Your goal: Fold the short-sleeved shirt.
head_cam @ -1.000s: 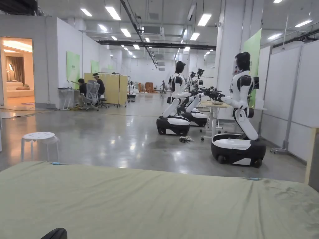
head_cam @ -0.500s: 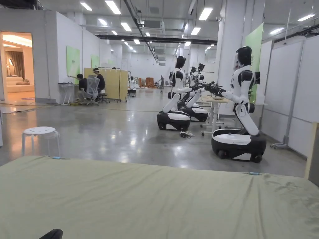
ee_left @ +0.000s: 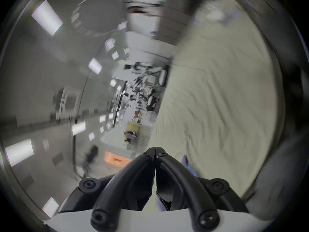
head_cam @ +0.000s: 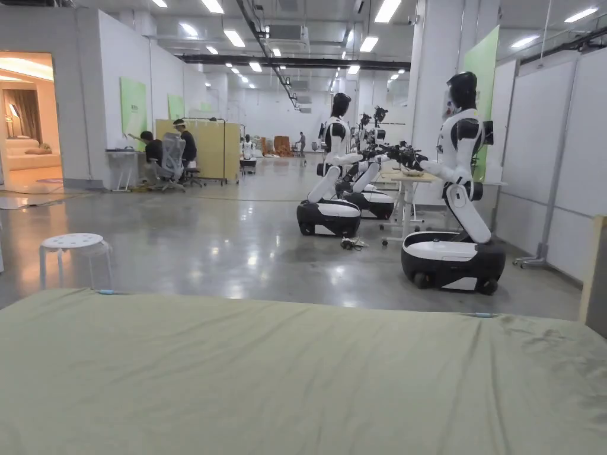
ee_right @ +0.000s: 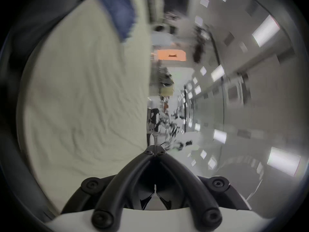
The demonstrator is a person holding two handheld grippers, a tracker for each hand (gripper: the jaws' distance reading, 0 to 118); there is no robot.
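Observation:
A pale green sheet covers the table (head_cam: 296, 367), and it lies bare and lightly creased in the head view. My left gripper (ee_left: 156, 149) is shut, its black jaws meeting at the tips, with the green table (ee_left: 217, 101) to its right. A blurred patch of blue cloth (ee_left: 186, 162) shows just beside its right jaw; I cannot tell whether it touches. My right gripper (ee_right: 154, 150) is shut too, with nothing seen between the tips. The table (ee_right: 83, 93) is on its left, and a blurred blue cloth (ee_right: 120, 13) shows at the sheet's far end. Both gripper views are motion-blurred.
Beyond the table a white stool (head_cam: 74, 243) stands at the left. Wheeled humanoid robots (head_cam: 453, 178) stand at the right around a small table. People sit at a desk (head_cam: 172, 157) far back. A wooden post (head_cam: 593, 272) rises by the table's right corner.
The head camera has shifted, so the room sits higher in the picture. A dark rounded tip at the bottom left edge of the head view has dropped out of the picture.

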